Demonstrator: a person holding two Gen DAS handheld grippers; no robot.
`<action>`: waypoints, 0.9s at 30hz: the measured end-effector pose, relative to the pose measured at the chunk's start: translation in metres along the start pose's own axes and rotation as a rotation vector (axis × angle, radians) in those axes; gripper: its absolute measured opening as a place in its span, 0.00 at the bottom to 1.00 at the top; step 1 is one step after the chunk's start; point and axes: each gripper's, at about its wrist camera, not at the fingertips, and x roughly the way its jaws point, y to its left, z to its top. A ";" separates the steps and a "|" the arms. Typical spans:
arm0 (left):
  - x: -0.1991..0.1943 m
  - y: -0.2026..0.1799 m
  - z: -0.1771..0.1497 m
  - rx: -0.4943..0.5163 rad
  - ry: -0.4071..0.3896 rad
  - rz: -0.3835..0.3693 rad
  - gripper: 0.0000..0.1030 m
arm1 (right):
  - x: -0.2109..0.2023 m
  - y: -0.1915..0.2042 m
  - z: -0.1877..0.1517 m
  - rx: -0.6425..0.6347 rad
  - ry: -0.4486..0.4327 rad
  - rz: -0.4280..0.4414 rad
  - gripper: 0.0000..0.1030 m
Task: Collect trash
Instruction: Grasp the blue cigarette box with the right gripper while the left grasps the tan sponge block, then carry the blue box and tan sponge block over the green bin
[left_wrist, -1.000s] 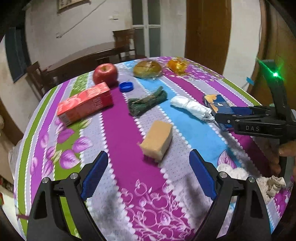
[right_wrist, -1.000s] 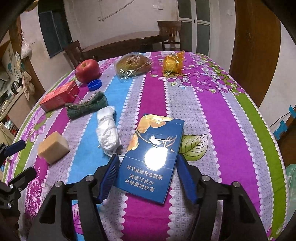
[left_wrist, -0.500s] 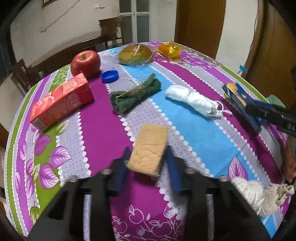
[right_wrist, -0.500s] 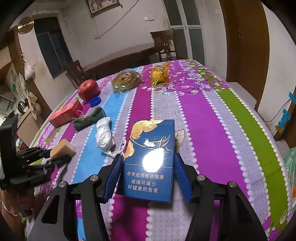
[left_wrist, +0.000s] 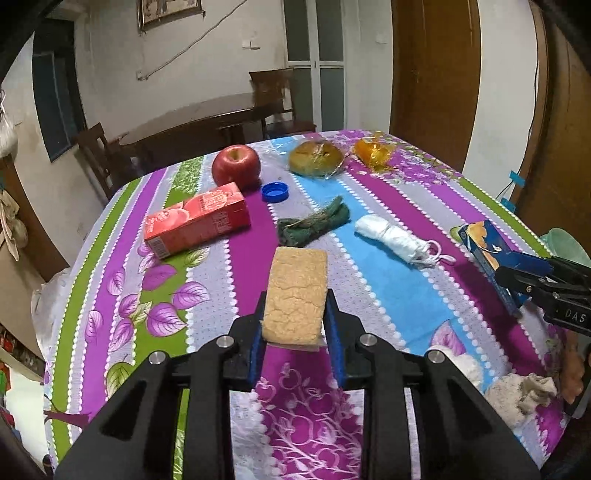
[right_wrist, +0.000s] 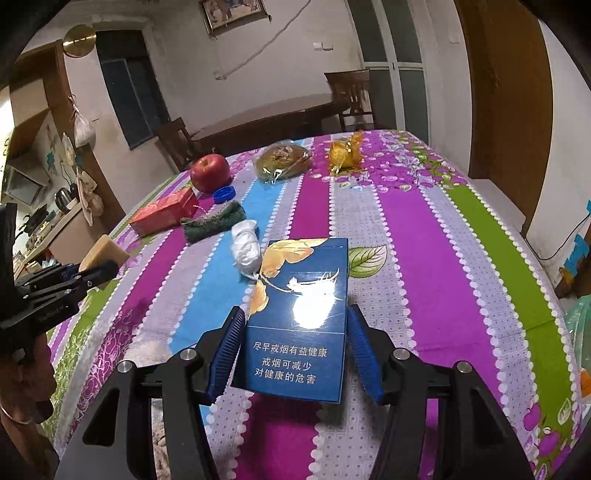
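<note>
A tan sponge block (left_wrist: 297, 280) is clamped between the blue pads of my left gripper (left_wrist: 295, 299), lifted clear of the striped tablecloth (left_wrist: 388, 295). In the right wrist view the same sponge (right_wrist: 101, 251) shows in the left gripper (right_wrist: 92, 271) at the far left. My right gripper (right_wrist: 295, 310) is shut on a blue cigarette pack (right_wrist: 306, 266), held flat above the cloth. In the left wrist view that pack (left_wrist: 480, 240) sits in the right gripper (left_wrist: 506, 273) at the right edge.
On the cloth lie a white rolled mask (left_wrist: 391, 236), a green scouring pad (left_wrist: 314, 221), a red juice carton (left_wrist: 195, 221), an apple (left_wrist: 236, 166), a blue cap (left_wrist: 275, 192), a wrapped bun (left_wrist: 316, 158), an orange wrapper (left_wrist: 373, 151) and crumpled tissue (left_wrist: 517, 391). A green bag (right_wrist: 580, 332) hangs off the right edge.
My left gripper went from wide open before the sponge to shut on it, then lifted it off the cloth. My right gripper tightened on the blue pack and raised it.
</note>
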 end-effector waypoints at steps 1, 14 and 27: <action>0.000 -0.002 0.001 0.001 0.003 -0.005 0.26 | -0.003 -0.001 0.000 -0.001 -0.006 -0.001 0.56; -0.010 -0.084 0.049 0.102 -0.075 -0.081 0.26 | -0.070 -0.040 0.023 0.029 -0.140 -0.083 0.56; -0.018 -0.177 0.096 0.214 -0.128 -0.208 0.26 | -0.153 -0.099 0.033 0.055 -0.238 -0.220 0.56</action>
